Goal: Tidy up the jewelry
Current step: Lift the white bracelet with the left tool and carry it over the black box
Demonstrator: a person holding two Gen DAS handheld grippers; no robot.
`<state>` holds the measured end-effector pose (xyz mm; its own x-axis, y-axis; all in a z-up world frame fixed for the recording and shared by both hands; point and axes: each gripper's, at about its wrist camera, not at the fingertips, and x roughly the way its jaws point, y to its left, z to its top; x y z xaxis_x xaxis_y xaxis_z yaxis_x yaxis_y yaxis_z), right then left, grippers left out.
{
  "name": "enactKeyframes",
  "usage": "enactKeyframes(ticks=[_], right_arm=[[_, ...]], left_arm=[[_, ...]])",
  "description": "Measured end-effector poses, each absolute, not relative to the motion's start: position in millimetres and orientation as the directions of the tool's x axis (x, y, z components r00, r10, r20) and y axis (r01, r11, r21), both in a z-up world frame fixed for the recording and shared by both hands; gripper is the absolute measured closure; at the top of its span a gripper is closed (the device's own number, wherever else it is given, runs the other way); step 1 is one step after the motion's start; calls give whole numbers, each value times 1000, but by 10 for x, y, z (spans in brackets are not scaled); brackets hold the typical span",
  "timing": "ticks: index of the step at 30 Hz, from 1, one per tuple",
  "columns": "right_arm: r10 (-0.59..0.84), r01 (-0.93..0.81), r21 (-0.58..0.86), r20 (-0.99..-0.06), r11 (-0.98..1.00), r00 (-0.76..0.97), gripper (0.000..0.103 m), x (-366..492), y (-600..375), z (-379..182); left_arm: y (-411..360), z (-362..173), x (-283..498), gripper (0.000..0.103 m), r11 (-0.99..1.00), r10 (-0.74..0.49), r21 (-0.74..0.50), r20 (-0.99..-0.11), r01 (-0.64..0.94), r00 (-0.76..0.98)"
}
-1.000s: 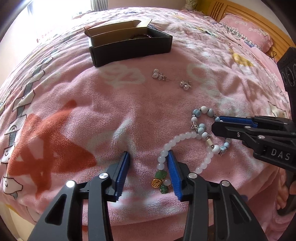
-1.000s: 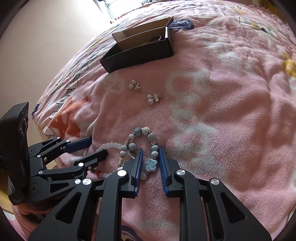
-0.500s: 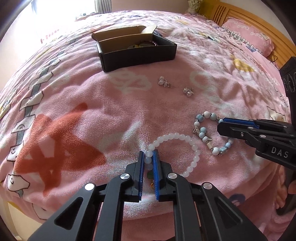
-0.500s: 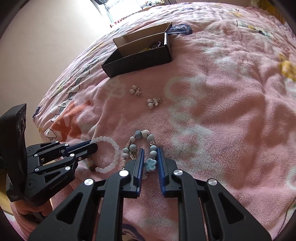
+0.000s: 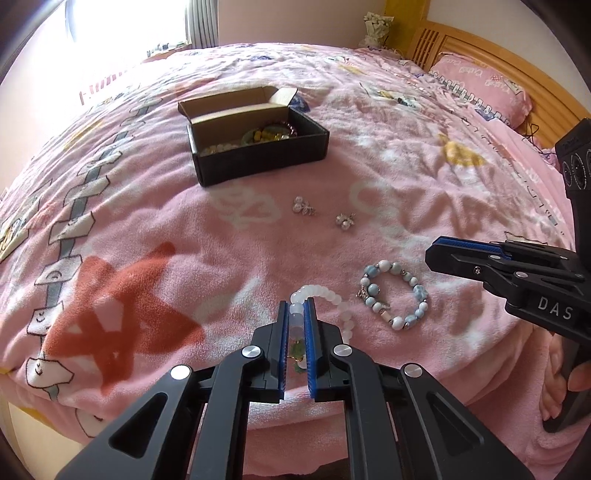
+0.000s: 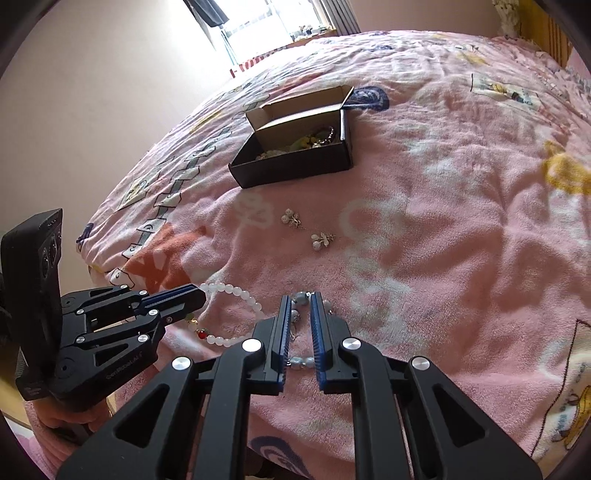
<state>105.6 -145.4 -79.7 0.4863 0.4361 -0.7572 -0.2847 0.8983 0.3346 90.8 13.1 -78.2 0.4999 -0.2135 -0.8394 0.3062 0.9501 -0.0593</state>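
My left gripper (image 5: 296,308) is shut on the white bead bracelet (image 5: 332,299), which also shows in the right wrist view (image 6: 236,291), and holds it just above the pink blanket. The blue bead bracelet (image 5: 397,291) lies on the blanket, free of my right gripper (image 5: 430,253), which hovers to its right. In the right wrist view my right gripper (image 6: 298,301) is narrowly parted above the blue bracelet (image 6: 300,361) and grips nothing. Two pearl earrings (image 5: 304,206) (image 5: 345,220) lie further back. An open black box (image 5: 258,142) with jewelry in it stands beyond them.
The pink blanket (image 5: 147,221) covers a bed. A pillow (image 5: 484,88) and wooden headboard (image 5: 476,51) are at the far right. A window (image 6: 280,22) is beyond the bed. The bed's near edge runs just below the grippers.
My left gripper closed on the white bracelet and lifted it. My right gripper let go of the blue bracelet and rose away from it; both views pulled back.
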Motion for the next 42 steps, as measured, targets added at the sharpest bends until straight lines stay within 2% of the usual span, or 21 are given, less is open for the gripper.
enactKeyframes(ticks=[3, 7, 11, 14, 18, 42], right_arm=[[431, -288, 326, -759, 900, 488, 91, 1061, -1468, -777], [410, -275, 315, -801, 908, 436, 86, 1121, -1458, -969], [392, -243, 317, -834, 917, 388, 76, 1168, -1442, -1249], [378, -242, 303, -841, 922, 387, 77, 1174, -1413, -1358], [358, -249, 274, -840, 929, 409, 88, 1151, -1391, -1321], [394, -309, 256, -719, 916, 573, 88, 926, -1468, -422]], left_arm=[[112, -709, 899, 94, 950, -217, -57, -829, 309, 515], [104, -678, 874, 94, 950, -215, -52, -824, 308, 524], [100, -685, 846, 94, 949, -213, -49, -826, 310, 522], [94, -693, 835, 94, 949, -211, -47, -830, 313, 516], [100, -686, 837, 94, 950, -210, -48, -829, 308, 519], [66, -315, 832, 94, 947, -233, -43, -770, 317, 594]])
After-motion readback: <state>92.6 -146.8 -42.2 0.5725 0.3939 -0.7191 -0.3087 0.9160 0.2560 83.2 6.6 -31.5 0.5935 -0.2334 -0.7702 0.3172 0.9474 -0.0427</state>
